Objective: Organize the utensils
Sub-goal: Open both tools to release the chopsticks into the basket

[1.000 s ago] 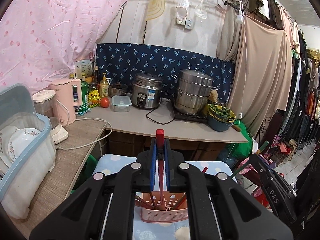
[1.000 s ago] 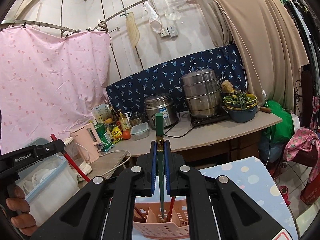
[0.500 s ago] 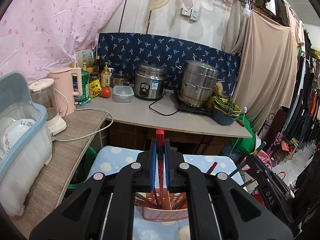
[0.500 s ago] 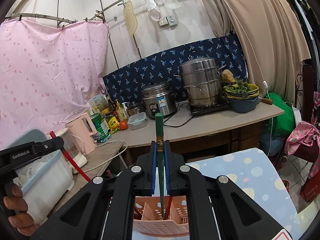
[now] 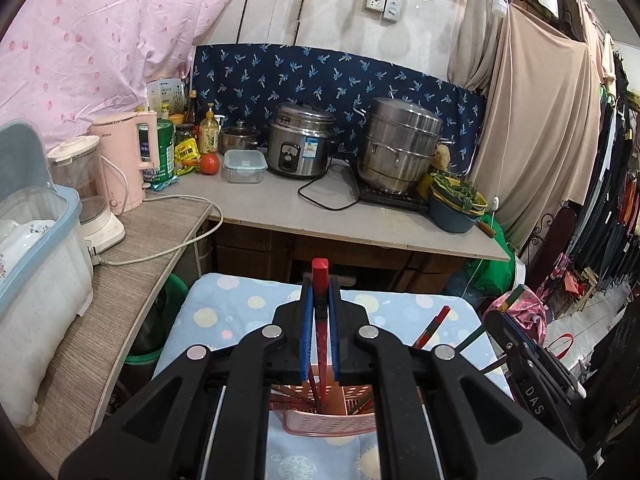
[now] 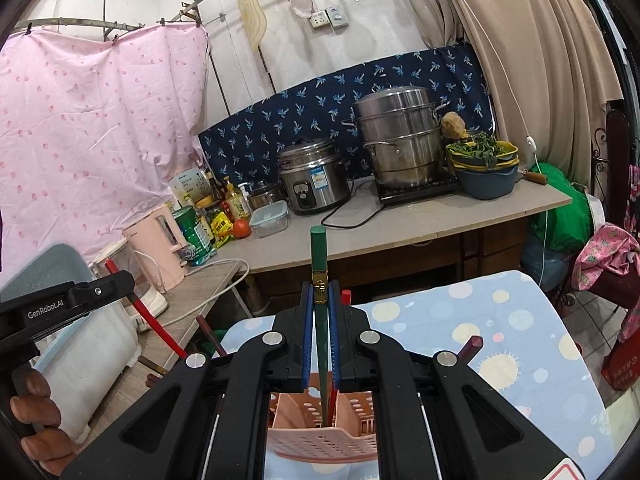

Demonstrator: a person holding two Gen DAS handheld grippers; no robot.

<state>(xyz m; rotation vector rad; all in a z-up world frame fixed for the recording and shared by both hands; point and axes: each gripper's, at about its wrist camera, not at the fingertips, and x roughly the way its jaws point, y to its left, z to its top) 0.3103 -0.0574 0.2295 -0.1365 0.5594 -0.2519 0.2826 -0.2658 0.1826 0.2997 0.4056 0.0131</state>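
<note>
A pink slotted utensil basket (image 5: 332, 420) stands on the blue dotted tablecloth (image 5: 236, 312), below both grippers; it also shows in the right wrist view (image 6: 320, 440). My left gripper (image 5: 320, 300) is shut on a red chopstick (image 5: 320, 272) held upright, its lower end inside the basket. My right gripper (image 6: 320, 304) is shut on a green chopstick (image 6: 319, 252), also upright with its tip in the basket. Other red and green chopsticks (image 5: 434, 322) lean in the basket. The right gripper shows at the right of the left wrist view (image 5: 528, 364).
A wooden counter (image 5: 320, 216) behind holds a rice cooker (image 5: 300, 148), a steel steamer pot (image 5: 400, 144), a pink kettle (image 5: 128, 156) and bottles. A dish bin (image 5: 36, 264) stands on the left shelf. Clothes hang at the right.
Both grippers have dropped lower and closer to the basket, and both chopsticks have gone deeper into it. Both stay shut.
</note>
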